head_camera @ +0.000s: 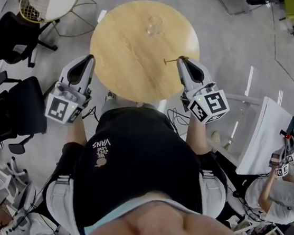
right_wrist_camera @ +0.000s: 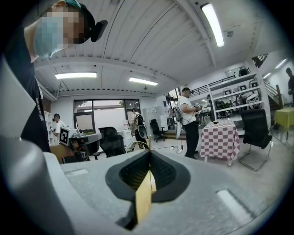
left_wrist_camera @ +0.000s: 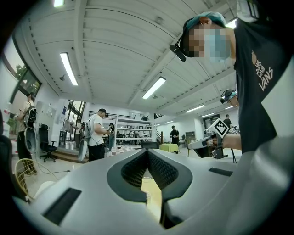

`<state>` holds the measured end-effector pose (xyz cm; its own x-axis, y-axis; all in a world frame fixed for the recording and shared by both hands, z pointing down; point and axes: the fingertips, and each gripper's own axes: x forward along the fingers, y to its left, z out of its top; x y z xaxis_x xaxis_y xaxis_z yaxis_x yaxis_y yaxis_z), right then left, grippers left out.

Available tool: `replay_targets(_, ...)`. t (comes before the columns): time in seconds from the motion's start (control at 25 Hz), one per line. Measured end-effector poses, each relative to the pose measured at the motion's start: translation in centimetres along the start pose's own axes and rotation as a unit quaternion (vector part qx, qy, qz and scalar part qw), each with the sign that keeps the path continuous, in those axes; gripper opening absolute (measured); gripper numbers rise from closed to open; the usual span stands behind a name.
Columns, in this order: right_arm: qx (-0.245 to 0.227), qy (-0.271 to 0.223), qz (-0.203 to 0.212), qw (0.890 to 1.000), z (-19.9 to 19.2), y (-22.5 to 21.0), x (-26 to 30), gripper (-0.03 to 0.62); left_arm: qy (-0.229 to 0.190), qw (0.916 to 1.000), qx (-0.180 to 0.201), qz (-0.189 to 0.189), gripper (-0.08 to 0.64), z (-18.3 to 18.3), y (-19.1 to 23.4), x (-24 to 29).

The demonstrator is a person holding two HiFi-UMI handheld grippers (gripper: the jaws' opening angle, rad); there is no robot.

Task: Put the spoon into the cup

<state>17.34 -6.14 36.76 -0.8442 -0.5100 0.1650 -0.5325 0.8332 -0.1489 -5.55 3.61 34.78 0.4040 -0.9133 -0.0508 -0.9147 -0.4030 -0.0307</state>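
The spoon (head_camera: 171, 62) is gripped by one end in the right tool (head_camera: 182, 59), whose jaws are pressed together on it. It is seen sticking out leftward from the tips over the right part of the round wooden counter (head_camera: 121, 68). In the right gripper view only a thin sliver of it is made out beyond the closed tips. The cup (head_camera: 154, 26), a clear glass one, is stood on the far side of the counter, well apart from the spoon. Several risks are judged from here. The grip is taken on a thin, slick piece of metal near its end, so the spoon could pivot or slip between the pads if it is swung quickly toward the cup. The cup is transparent and its rim is hard to read from above. If the spoon is brought in low or off-centre, the rim could be struck and the cup tipped or pushed away, since it is steadied by nothing. If the spoon is released lying flat rather than tipped downward, it could be left bridging the rim or dropped onto the counter. The left tool (head_camera: 90, 59) is shut on nothing and is held just off the counter's left edge, pointed toward the far side. The right tool is held at the counter's right edge, its tips angled toward the far left.
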Motion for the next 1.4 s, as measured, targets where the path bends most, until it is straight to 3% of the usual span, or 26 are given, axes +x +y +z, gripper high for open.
replay_targets(0.4, 0.018, -0.006, -0.056, 0.998, 0.2, 3.6, 4.5, 0.0, 0.008, 0.9974, -0.014, -0.07, -0.003, -0.2, 5.9, -0.7)
replay_targets(0.6, 0.023, -0.012, -0.098, 0.995, 0.0, 6.3, 5.7, 0.0, 0.006, 0.9923, -0.015, -0.123, -0.003, -0.2, 8.2, -1.2)
replay_targets(0.8, 0.025, -0.021, -0.138, 0.99, 0.0, 8.7, 7.0, 0.0, 0.023, 0.9882, -0.035, -0.147, -0.003, -0.1, 10.4, -2.2)
replay_targets(1.04, 0.017, -0.03, -0.177, 0.984, 0.5, 10.9, 7.9, -0.001, 0.0, 0.9826, -0.011, -0.186, -0.003, -0.4, 13.2, -4.1)
replay_targets(1.4, 0.012, -0.024, -0.213, 0.977, 0.5, 12.4, 7.9, 0.0, -0.004, 0.9766, -0.021, -0.214, -0.003, -0.7, 14.5, -5.0)
